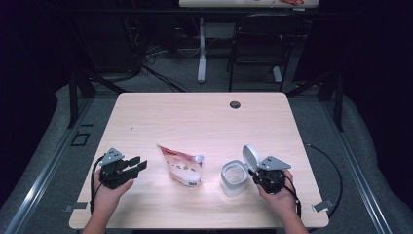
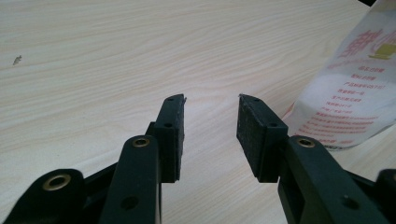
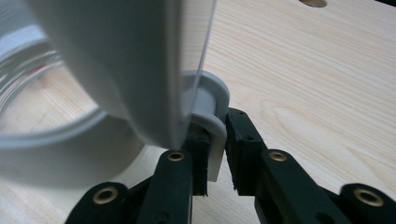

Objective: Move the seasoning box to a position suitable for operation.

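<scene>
- On the surface (image 1: 204, 112), the pouch (image 1: 180, 166) stood left of the jar (image 1: 234, 178), near it but apart.
- The lid (image 1: 251, 157) stood raised at the jar's right rear edge.
- The left tool (image 1: 137, 165) lay left of the pouch; the right tool (image 1: 254, 171) sat at the lid's base, right of the jar.

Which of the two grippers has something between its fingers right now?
The right gripper: its fingers pinch the tab of the jar's raised lid. The left gripper is open on nothing.
</scene>
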The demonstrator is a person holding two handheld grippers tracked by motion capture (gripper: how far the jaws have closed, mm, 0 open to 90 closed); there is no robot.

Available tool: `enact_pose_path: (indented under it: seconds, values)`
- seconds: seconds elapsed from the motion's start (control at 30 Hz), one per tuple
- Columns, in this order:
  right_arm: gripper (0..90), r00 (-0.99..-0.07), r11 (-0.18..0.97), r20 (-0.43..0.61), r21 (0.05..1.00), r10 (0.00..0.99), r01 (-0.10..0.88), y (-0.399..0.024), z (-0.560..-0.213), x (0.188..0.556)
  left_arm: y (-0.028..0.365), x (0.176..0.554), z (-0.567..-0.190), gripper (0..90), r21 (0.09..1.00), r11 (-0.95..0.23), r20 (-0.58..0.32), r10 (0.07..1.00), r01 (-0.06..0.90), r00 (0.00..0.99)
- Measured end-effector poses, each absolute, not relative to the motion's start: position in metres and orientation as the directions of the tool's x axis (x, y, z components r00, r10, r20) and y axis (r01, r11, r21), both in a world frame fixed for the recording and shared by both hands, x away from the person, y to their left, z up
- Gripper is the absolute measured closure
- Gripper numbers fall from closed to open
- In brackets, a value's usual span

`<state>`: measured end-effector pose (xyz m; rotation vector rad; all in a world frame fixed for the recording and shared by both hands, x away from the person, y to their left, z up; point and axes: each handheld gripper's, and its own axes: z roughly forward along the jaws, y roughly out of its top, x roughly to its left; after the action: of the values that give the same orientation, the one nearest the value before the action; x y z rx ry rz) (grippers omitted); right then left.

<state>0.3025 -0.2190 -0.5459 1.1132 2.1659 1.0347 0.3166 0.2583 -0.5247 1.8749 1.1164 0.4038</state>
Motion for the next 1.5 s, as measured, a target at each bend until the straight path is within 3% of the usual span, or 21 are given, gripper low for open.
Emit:
enact_pose_path:
  seconds: [0.97,1.23,1.33,1.5]
  values:
    - [81.2,-0.593,0.370,-0.044,0.818,0.804,0.441,-0.218,-0.549,0.306,0.257,0.316,-0.525,62.3,0.818,-0.206,-0.149,0.826,0.537,0.544]
    - [73.6,-0.568,0.308,0.004,0.837,0.823,0.452,-0.227,-0.547,0.297,0.250,0.311,-0.523,62.0,0.826,-0.203,-0.152,0.819,0.527,0.554]
    - [74.5,-0.568,0.307,0.011,0.832,0.823,0.461,-0.231,-0.546,0.290,0.249,0.308,-0.519,61.8,0.832,-0.212,-0.139,0.815,0.512,0.563]
    - [84.0,-0.573,0.286,0.047,0.832,0.818,0.476,-0.237,-0.542,0.289,0.252,0.312,-0.521,61.8,0.829,-0.218,-0.135,0.816,0.515,0.562]
